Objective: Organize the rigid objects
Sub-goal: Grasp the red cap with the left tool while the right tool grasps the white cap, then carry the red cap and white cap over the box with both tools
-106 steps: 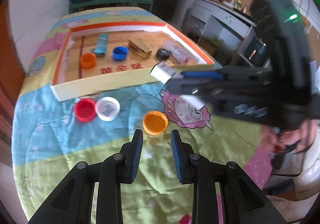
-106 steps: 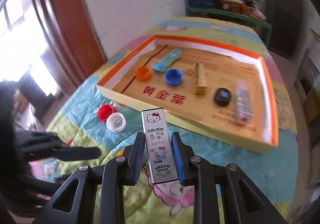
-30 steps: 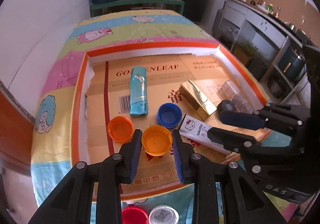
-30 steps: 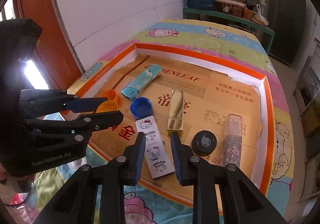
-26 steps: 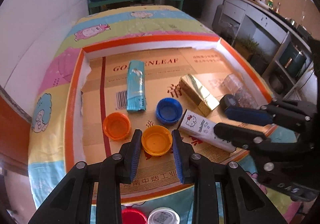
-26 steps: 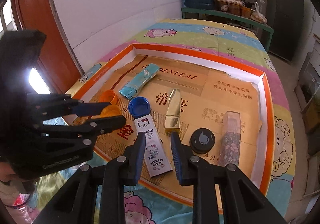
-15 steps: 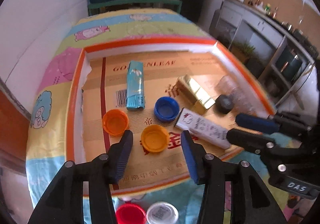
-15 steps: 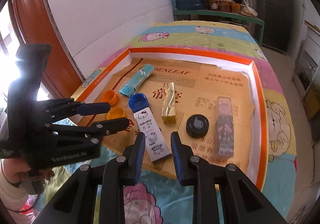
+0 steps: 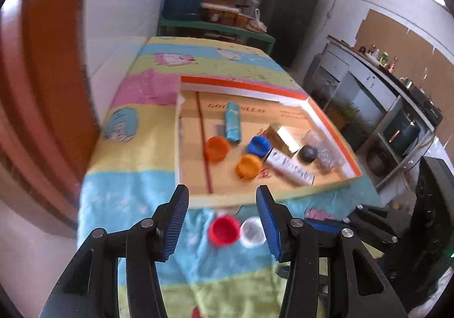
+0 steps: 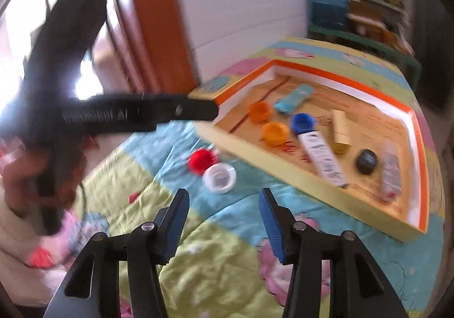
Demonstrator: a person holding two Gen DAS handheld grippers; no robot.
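While both claws hang spread and empty above the counter [image 9: 136, 176], the left claw [image 9: 221, 213] frames a red cap [image 9: 223, 230] and a white cap [image 9: 252, 232] lying just outside the cardboard tray [image 9: 215, 198]; the right claw [image 10: 224, 218] hovers nearby. Two orange caps [image 10: 259, 111], a blue cap [image 10: 302, 122] and a Hello Kitty box [image 10: 322, 158] rest inside.

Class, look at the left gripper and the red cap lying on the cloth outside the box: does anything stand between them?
Nothing visible does. The left gripper hangs open above the red cap, which shows between its blue pads. The white cap lies beside the red one, apparently touching it. The box's near wall lies beyond both caps.
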